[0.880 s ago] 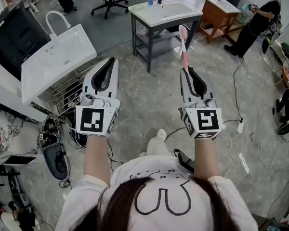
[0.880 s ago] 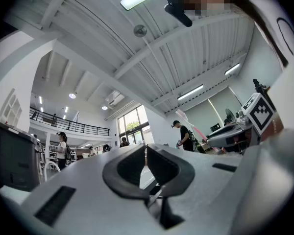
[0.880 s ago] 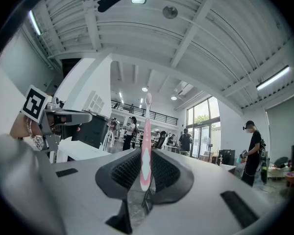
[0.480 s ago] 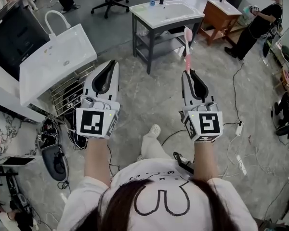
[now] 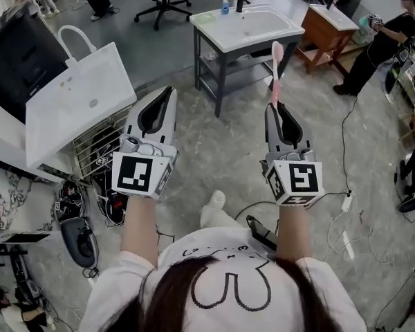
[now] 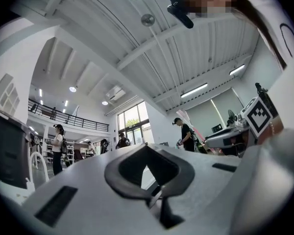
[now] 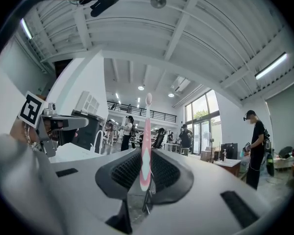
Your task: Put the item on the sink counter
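Over on the left, a white basin with a looped tap [image 5: 79, 88] sits above a wire rack [image 5: 100, 140]. The left gripper [image 5: 164, 93] is clenched on nothing, its jaws pressed together. Ahead, well apart from both tools, stands the sink counter [image 5: 290, 28], white on a grey frame, with a small blue bottle [image 5: 225, 6] near its tap. The right gripper [image 5: 273, 108] pinches the handle end of a pink toothbrush [image 5: 276, 75], whose head sticks out towards that counter.

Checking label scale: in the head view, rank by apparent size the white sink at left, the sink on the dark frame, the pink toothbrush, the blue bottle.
1. white sink at left, though nearer the camera
2. sink on the dark frame
3. pink toothbrush
4. blue bottle
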Available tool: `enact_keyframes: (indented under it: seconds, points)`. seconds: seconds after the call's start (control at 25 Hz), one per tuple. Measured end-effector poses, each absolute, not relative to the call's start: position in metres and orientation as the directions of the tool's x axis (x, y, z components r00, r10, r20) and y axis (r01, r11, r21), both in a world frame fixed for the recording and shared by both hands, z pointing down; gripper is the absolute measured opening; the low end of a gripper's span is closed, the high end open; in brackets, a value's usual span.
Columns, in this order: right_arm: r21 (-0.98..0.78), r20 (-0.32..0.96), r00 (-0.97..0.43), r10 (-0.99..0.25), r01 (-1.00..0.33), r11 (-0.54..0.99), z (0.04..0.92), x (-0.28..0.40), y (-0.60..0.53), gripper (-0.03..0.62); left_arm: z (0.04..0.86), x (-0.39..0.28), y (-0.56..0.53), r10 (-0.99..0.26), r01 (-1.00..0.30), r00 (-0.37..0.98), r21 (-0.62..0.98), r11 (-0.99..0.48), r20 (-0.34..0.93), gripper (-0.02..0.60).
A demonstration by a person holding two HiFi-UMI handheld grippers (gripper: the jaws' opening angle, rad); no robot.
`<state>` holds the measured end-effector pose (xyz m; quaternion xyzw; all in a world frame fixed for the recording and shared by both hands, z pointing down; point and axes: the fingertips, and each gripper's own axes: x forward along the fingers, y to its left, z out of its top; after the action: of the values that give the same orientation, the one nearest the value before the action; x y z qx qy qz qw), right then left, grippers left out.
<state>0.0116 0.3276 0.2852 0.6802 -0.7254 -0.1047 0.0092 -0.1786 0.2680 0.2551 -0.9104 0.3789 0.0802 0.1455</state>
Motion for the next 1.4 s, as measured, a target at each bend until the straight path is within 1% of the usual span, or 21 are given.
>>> enact_keyframes:
  seconds: [0.16,0.52,0.72,1.04,1.4]
  points:
    - [0.154,-0.119,-0.087,-0.989,-0.986,0.068,0.280,0.037,0.275,0.080,0.250,-0.151,0.219,-0.664,-0.706,0.708,-0.199,-0.680,-0.241,0.009]
    - [0.165,-0.091,-0.144,-0.985,-0.978,0.127,0.275,0.076,0.180,0.080,0.246,-0.114,0.123,-0.712,-0.752,0.658,-0.158,-0.640,-0.246,0.009]
    - [0.154,-0.077,-0.144,-0.987,-0.979,0.131,0.278,0.097,0.147,0.079,0.251,-0.097,0.088,-0.733,-0.767,0.641,-0.159,-0.621,-0.228,0.009]
    - [0.149,-0.049,-0.127,-0.991,-0.982,0.119,0.289,0.122,0.097,0.080,0.263,-0.070,0.032,-0.725,-0.756,0.653,-0.142,-0.639,-0.216,0.009]
    - [0.138,-0.030,-0.115,-0.993,-0.984,0.110,0.294,0.141,0.003,0.080,0.268,-0.059,-0.066,-0.733,-0.764,0.642,-0.105,-0.637,-0.224,0.009]
